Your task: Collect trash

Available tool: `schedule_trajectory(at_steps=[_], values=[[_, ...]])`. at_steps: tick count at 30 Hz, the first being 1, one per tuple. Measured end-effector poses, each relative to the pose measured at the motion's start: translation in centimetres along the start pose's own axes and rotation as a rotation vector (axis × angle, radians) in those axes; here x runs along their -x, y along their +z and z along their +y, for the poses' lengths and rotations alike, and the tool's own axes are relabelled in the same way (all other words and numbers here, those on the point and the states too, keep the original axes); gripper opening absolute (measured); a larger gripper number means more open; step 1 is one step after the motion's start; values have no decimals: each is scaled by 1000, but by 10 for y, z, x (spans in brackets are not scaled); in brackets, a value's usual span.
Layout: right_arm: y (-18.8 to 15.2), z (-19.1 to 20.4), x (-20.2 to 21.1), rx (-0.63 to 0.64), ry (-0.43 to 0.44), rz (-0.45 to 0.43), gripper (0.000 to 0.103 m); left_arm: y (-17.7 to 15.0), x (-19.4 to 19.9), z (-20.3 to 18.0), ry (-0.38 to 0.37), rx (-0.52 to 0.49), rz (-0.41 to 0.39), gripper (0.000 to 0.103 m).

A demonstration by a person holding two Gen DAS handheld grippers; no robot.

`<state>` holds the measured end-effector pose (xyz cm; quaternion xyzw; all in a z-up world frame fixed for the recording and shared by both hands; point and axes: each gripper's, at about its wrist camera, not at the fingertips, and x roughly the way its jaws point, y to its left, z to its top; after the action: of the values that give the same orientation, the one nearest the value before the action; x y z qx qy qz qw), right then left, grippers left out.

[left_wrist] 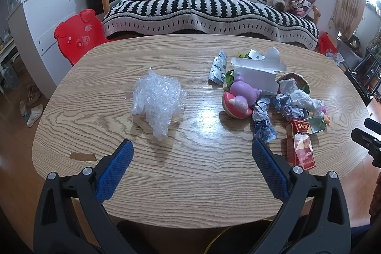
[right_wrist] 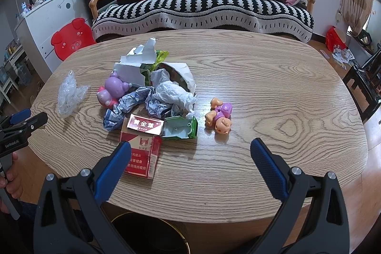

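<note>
A crumpled clear plastic wrap lies left of centre on the wooden table; it shows at the left in the right wrist view. A heap of trash lies to its right: a red cigarette pack, crumpled paper, a torn white box, a green carton. My left gripper is open and empty, short of the plastic wrap. My right gripper is open and empty; its left finger is over the cigarette pack.
A purple and pink toy lies in the heap and a small doll lies beside it. A dark bin with a gold rim stands below the table's near edge. A striped sofa and a red pig chair stand beyond the table.
</note>
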<state>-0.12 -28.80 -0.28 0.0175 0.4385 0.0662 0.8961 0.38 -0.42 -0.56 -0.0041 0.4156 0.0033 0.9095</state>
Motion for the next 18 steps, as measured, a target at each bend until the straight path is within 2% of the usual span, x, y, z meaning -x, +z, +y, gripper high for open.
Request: schedule_trajectory(at_steps=[18], values=[[1,-1,3,2,1,-3,97,0,-1,2,2,-3,-2,97]])
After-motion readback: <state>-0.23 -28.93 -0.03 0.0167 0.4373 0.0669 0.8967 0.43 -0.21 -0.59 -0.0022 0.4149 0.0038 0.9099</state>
